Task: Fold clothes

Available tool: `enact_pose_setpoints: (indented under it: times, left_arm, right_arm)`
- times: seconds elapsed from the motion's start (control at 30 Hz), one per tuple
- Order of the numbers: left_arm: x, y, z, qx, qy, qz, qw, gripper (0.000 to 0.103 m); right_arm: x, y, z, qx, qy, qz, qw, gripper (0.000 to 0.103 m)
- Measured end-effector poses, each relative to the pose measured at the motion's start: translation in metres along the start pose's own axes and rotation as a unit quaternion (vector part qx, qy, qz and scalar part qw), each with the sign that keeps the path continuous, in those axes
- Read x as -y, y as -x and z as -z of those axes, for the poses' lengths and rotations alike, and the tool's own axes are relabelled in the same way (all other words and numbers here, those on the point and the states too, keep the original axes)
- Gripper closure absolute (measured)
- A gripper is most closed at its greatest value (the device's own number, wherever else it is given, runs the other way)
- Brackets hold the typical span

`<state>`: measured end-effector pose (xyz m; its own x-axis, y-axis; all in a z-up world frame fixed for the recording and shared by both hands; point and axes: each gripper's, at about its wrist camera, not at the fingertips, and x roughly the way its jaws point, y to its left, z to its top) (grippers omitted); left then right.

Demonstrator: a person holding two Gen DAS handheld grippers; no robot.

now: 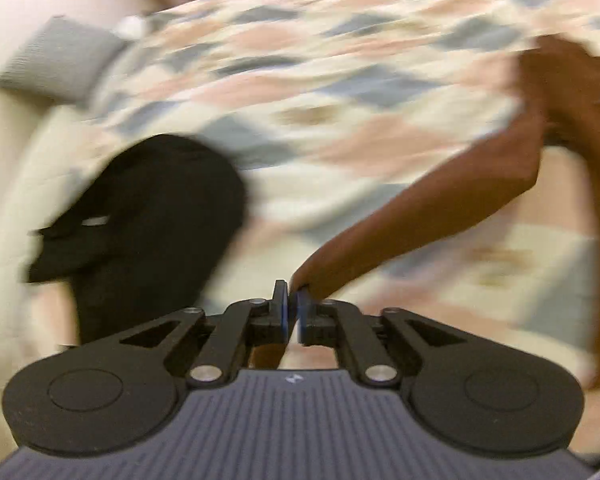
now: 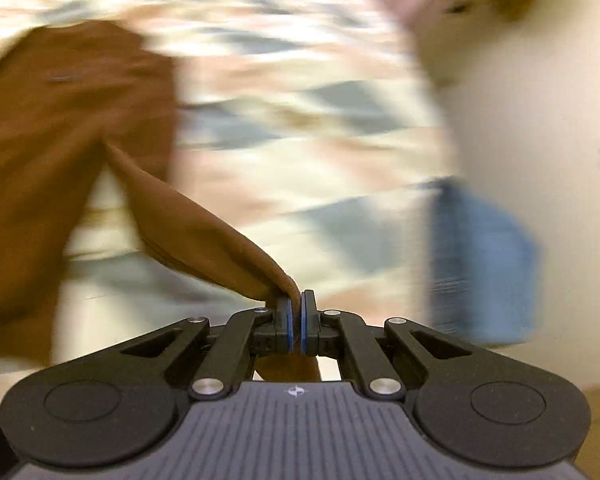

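Note:
A brown garment [image 1: 452, 200] stretches up from my left gripper [image 1: 291, 300], whose blue-padded jaws are shut on one of its corners. In the right wrist view the same brown garment [image 2: 76, 120] hangs at the left, and a taut fold runs down into my right gripper [image 2: 297, 312], shut on another corner. Both views are blurred by motion. The garment is lifted above a bed with a patchwork cover [image 1: 300, 80] in pink, grey and cream.
A black garment [image 1: 156, 216] lies on the bed at the left of the left wrist view. A grey pillow [image 1: 60, 60] sits at the far left. A folded blue denim piece [image 2: 484, 260] lies at the right of the right wrist view.

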<state>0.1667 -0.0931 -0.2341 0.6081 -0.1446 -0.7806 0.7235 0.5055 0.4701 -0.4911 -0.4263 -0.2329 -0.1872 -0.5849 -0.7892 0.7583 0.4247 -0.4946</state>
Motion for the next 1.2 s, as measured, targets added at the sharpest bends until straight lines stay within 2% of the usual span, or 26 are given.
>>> enact_pose_setpoints:
  times: [0.03,0.07,0.13,0.17,0.2,0.23,0.27,0.3,0.33,0.4,0.43,0.47,0.53,0.63,0.73,0.77,0.8,0.83,0.87,0.97,1.03,1.1,1.2]
  left_arm:
    - [-0.008,-0.014,0.0,-0.017,0.018,-0.012,0.9996,0.081]
    - [-0.013,-0.026,0.003,-0.037,0.036,-0.01,0.9986,0.079]
    - [-0.005,-0.034,0.014,-0.06,0.053,0.014,0.9967,0.078]
    - [0.004,-0.035,0.019,-0.067,0.055,0.03,0.9958,0.076]
    - [0.017,-0.032,0.025,-0.072,0.057,0.054,0.9943,0.072]
    - [0.03,-0.026,0.032,-0.08,0.071,0.093,0.9899,0.072]
    - [0.045,-0.021,0.038,-0.087,0.091,0.147,0.981,0.072]
    - [0.061,-0.016,0.044,-0.093,0.111,0.198,0.9695,0.072]
    - [0.079,-0.012,0.05,-0.097,0.127,0.243,0.9568,0.072]
    - [0.115,-0.006,0.059,-0.105,0.152,0.323,0.9282,0.067]
    - [0.131,-0.005,0.064,-0.11,0.161,0.35,0.9165,0.063]
    - [0.142,-0.006,0.067,-0.112,0.167,0.365,0.9089,0.063]
    - [0.152,-0.011,0.071,-0.115,0.182,0.383,0.8984,0.058]
    - [0.158,-0.022,0.08,-0.125,0.206,0.397,0.8855,0.052]
    - [0.169,-0.024,0.084,-0.133,0.198,0.411,0.8798,0.055]
    - [0.172,-0.023,0.083,-0.128,0.195,0.42,0.8769,0.058]
    - [0.175,-0.024,0.08,-0.123,0.191,0.427,0.8751,0.08]
    - [0.177,-0.024,0.077,-0.117,0.187,0.429,0.876,0.097]
    - [0.178,-0.022,0.075,-0.105,0.183,0.426,0.8797,0.098]
    - [0.162,0.008,0.071,-0.052,0.173,0.435,0.8821,0.098]
    - [0.145,0.035,0.074,-0.025,0.167,0.442,0.8808,0.098]
    - [0.14,0.051,0.083,-0.021,0.152,0.433,0.8883,0.098]
    - [0.152,0.043,0.097,-0.049,0.159,0.423,0.8906,0.098]
  right_arm:
    - [0.014,-0.015,0.0,-0.01,-0.013,0.035,0.999,0.093]
    - [0.025,-0.031,0.002,-0.029,-0.027,0.058,0.998,0.079]
    - [0.035,-0.065,0.016,-0.092,-0.062,0.072,0.991,0.063]
    - [0.034,-0.071,0.023,-0.108,-0.083,0.065,0.989,0.062]
    - [0.03,-0.068,0.03,-0.102,-0.107,0.039,0.988,0.059]
    - [0.022,-0.06,0.039,-0.09,-0.136,-0.001,0.987,0.044]
    - [0.012,-0.052,0.048,-0.077,-0.169,-0.048,0.981,0.039]
    - [0.002,-0.043,0.058,-0.064,-0.202,-0.095,0.973,0.039]
    - [-0.01,-0.037,0.069,-0.058,-0.235,-0.153,0.958,0.039]
    - [-0.041,-0.033,0.083,-0.066,-0.289,-0.263,0.918,0.041]
    - [-0.057,-0.033,0.091,-0.071,-0.312,-0.306,0.897,0.044]
    - [-0.071,-0.034,0.096,-0.076,-0.33,-0.336,0.879,0.044]
    - [-0.089,-0.037,0.103,-0.081,-0.358,-0.362,0.857,0.044]
    - [-0.103,-0.052,0.109,-0.079,-0.385,-0.37,0.842,0.041]
    - [-0.112,-0.073,0.116,-0.074,-0.413,-0.376,0.826,0.04]
    - [-0.114,-0.077,0.121,-0.071,-0.421,-0.382,0.819,0.047]
    - [-0.117,-0.077,0.127,-0.068,-0.422,-0.392,0.815,0.057]
    - [-0.12,-0.077,0.127,-0.071,-0.415,-0.402,0.813,0.09]
    - [-0.121,-0.077,0.126,-0.077,-0.407,-0.41,0.813,0.097]
    - [-0.112,-0.061,0.12,-0.062,-0.396,-0.398,0.825,0.098]
    - [-0.09,-0.043,0.119,-0.041,-0.405,-0.389,0.826,0.098]
    - [-0.068,-0.029,0.12,-0.034,-0.404,-0.378,0.833,0.098]
    - [-0.053,-0.024,0.127,-0.046,-0.395,-0.362,0.843,0.098]
